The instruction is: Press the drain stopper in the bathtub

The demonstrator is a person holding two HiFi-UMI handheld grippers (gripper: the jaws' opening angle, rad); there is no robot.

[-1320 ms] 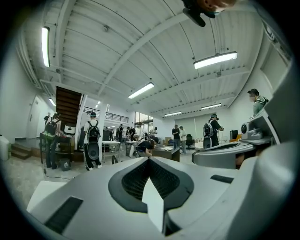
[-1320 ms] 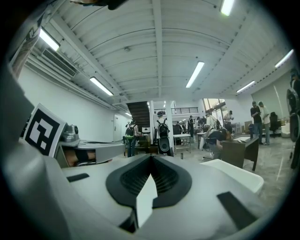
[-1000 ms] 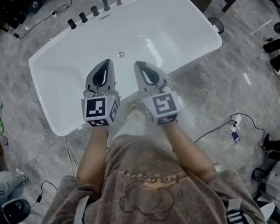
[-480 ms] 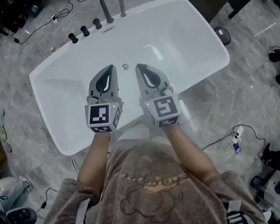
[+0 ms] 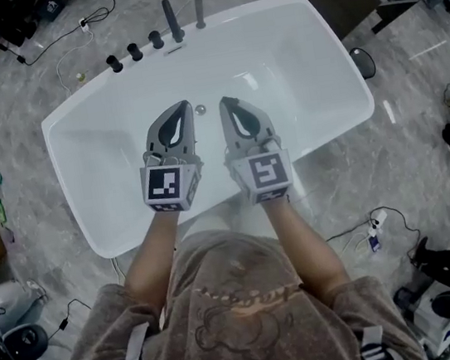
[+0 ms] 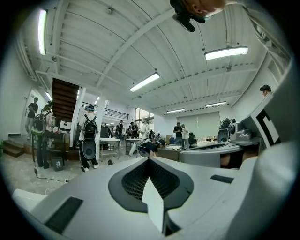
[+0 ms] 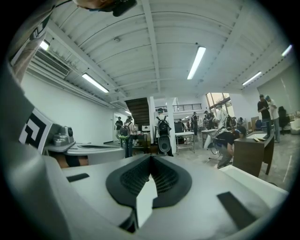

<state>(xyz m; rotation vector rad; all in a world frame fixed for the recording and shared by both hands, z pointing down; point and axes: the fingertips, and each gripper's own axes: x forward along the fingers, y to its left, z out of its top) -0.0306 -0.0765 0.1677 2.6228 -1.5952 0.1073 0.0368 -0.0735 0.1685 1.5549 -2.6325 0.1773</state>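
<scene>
White tub (image 5: 300, 63) nearer.
Left tool (image 5: 183, 107), right tool (image 5: 227, 102), jaws together and empty, advanced; stopper (image 5: 200, 109) now lies between their tips.

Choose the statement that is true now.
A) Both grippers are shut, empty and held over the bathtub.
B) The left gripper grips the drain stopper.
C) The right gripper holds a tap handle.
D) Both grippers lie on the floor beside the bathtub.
A: each gripper view shows its jaws closed tip to tip on nothing, and the head view shows the left gripper and right gripper over the bathtub, with the drain stopper visible between their tips.
</scene>
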